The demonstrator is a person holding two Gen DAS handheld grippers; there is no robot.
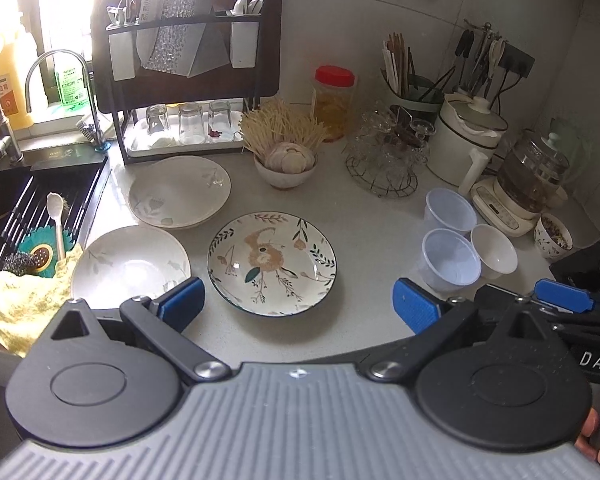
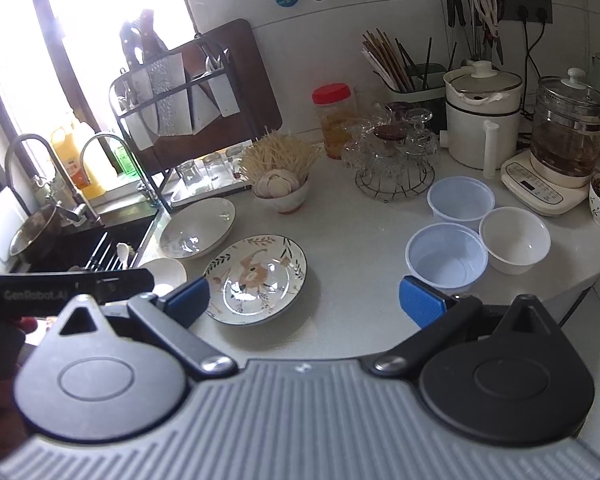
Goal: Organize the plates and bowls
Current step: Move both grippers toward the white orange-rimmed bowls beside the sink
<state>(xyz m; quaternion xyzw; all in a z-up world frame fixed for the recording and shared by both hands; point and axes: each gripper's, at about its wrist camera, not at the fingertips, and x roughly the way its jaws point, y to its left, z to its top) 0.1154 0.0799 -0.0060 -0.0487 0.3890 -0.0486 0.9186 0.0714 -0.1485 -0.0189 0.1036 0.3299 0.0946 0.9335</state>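
A floral plate lies mid-counter. Two white plates lie left of it: a far plate and a near plate. Two translucent plastic bowls, a far one and a near one, and a white bowl sit at the right. My left gripper is open and empty, hovering just in front of the floral plate. My right gripper is open and empty between the floral plate and the bowls.
A dish rack with upturned glasses stands at the back, the sink at left. A bowl of garlic and noodles, a red-lidded jar, a wire basket of glassware, a white pot and a kettle line the back.
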